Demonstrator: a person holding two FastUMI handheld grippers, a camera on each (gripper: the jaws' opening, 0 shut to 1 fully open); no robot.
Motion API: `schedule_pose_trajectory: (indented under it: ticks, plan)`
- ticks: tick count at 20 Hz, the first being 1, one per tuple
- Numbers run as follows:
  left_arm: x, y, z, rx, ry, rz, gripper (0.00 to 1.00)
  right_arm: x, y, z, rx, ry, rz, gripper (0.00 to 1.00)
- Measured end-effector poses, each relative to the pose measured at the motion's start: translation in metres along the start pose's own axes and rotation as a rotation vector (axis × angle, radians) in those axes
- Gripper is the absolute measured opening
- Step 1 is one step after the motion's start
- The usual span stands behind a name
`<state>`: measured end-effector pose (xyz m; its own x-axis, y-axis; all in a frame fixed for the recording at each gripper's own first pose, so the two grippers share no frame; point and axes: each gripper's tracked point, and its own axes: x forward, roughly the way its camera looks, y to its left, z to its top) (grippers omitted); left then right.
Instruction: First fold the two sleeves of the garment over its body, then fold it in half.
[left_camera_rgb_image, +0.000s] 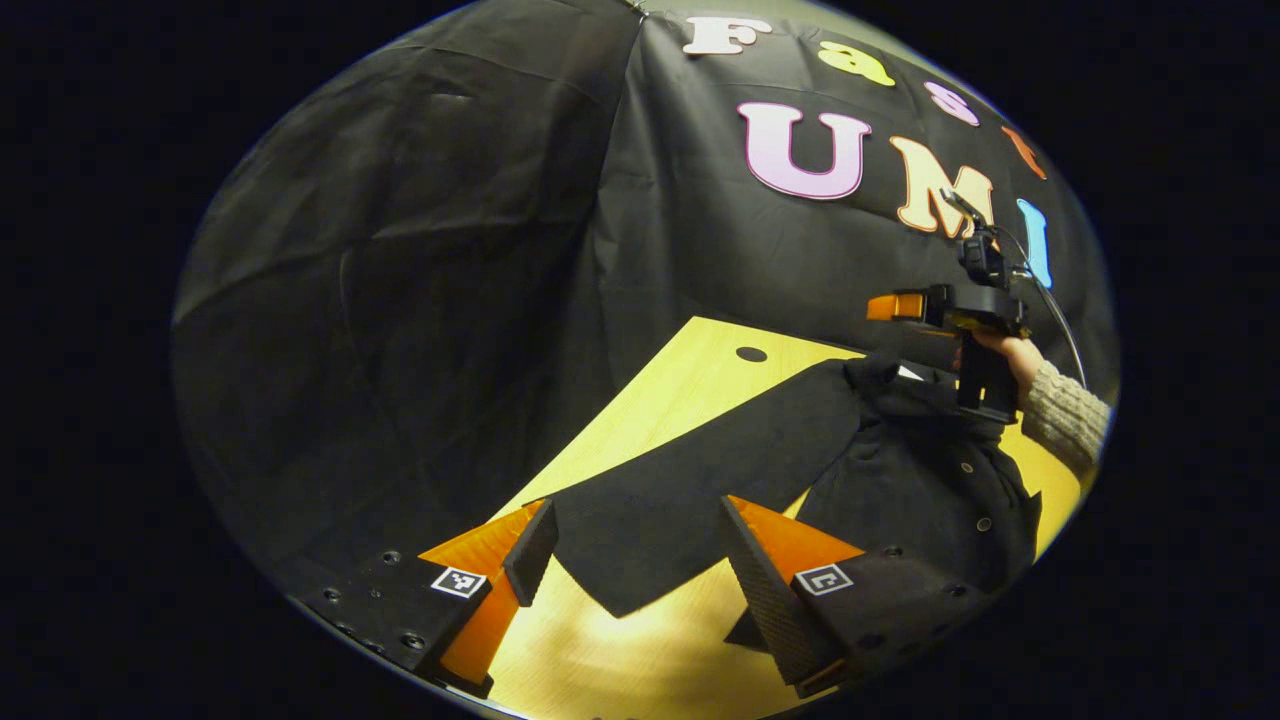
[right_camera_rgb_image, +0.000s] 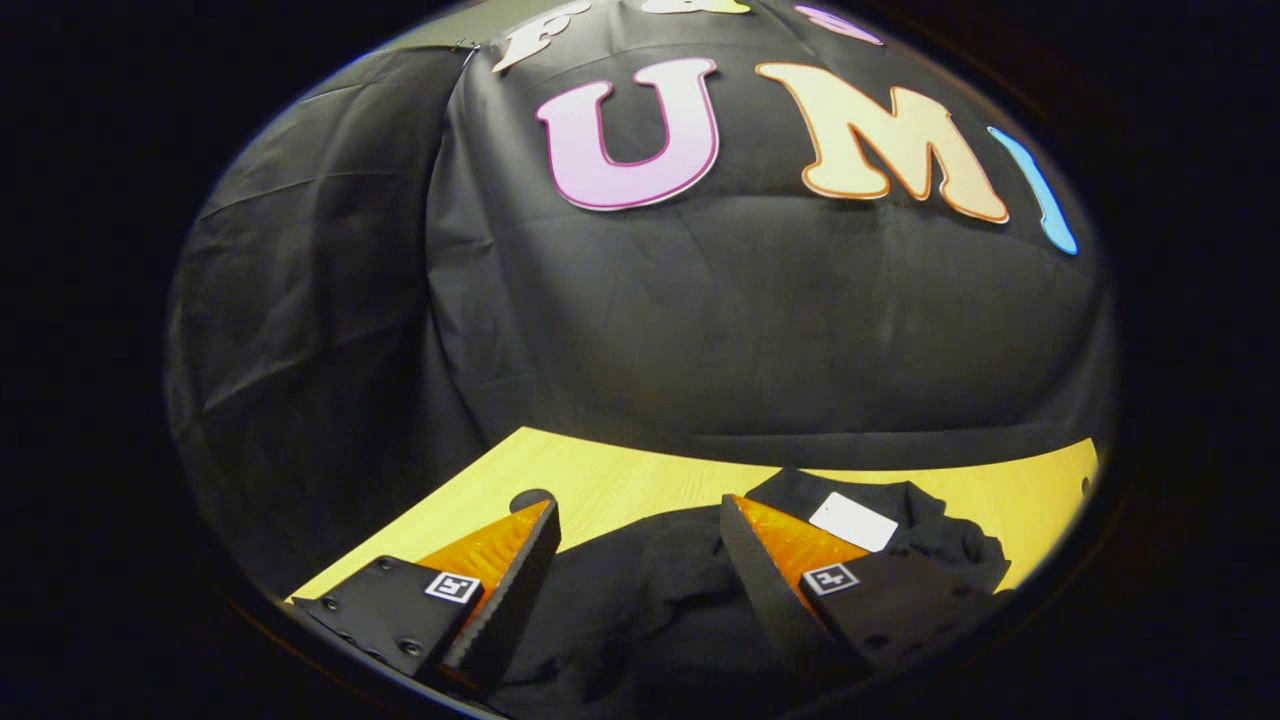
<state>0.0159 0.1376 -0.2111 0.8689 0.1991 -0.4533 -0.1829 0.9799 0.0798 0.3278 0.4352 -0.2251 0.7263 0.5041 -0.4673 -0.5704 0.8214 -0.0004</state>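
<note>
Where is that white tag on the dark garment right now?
In the right gripper view, the white tag sits at the garment's collar, just past the right gripper's fingers, near the table's back edge.

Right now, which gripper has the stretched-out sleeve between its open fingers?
The left gripper: the flat sleeve lies between its fingers. The right gripper hovers over the collar.

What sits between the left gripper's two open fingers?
In the left gripper view, the garment's sleeve lies flat on the table, its cuff end between the left gripper fingers.

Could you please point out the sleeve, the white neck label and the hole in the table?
Sleeve (left_camera_rgb_image: 690, 490), left gripper view, mid-length.
Neck label (right_camera_rgb_image: 853, 521), right gripper view, its centre.
Table hole (left_camera_rgb_image: 751, 354), left gripper view, its centre.
</note>
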Motion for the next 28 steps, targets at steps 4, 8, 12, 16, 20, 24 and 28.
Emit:
schedule_pose_trajectory:
  ticks: [4, 8, 12, 16, 20, 24, 28]
  plan:
    - [0.005, 0.0, -0.009, 0.004, 0.018, -0.011, 0.96, -0.037, -0.007, 0.026, -0.016, -0.077, -0.024, 0.99]
    - [0.015, -0.001, -0.018, 0.027, 0.052, -0.021, 0.96, -0.103, -0.027, 0.051, -0.076, -0.168, -0.069, 0.99]
    - [0.018, -0.004, -0.02, 0.033, 0.071, -0.028, 0.96, -0.167, -0.053, 0.067, -0.05, -0.274, -0.136, 0.96]
    - [0.024, -0.004, -0.024, 0.064, 0.082, -0.034, 0.96, -0.232, -0.089, 0.073, -0.001, -0.352, -0.243, 0.99]
    - [0.026, -0.005, -0.027, 0.075, 0.096, -0.038, 0.96, -0.282, -0.116, 0.051, -0.005, -0.342, -0.331, 0.96]
    - [0.033, -0.005, -0.032, 0.096, 0.12, -0.028, 0.96, -0.321, -0.126, 0.011, 0.016, -0.262, -0.368, 0.96]
    - [0.035, -0.006, -0.038, 0.105, 0.147, -0.031, 0.96, -0.358, -0.148, -0.016, 0.064, -0.235, -0.441, 0.96]
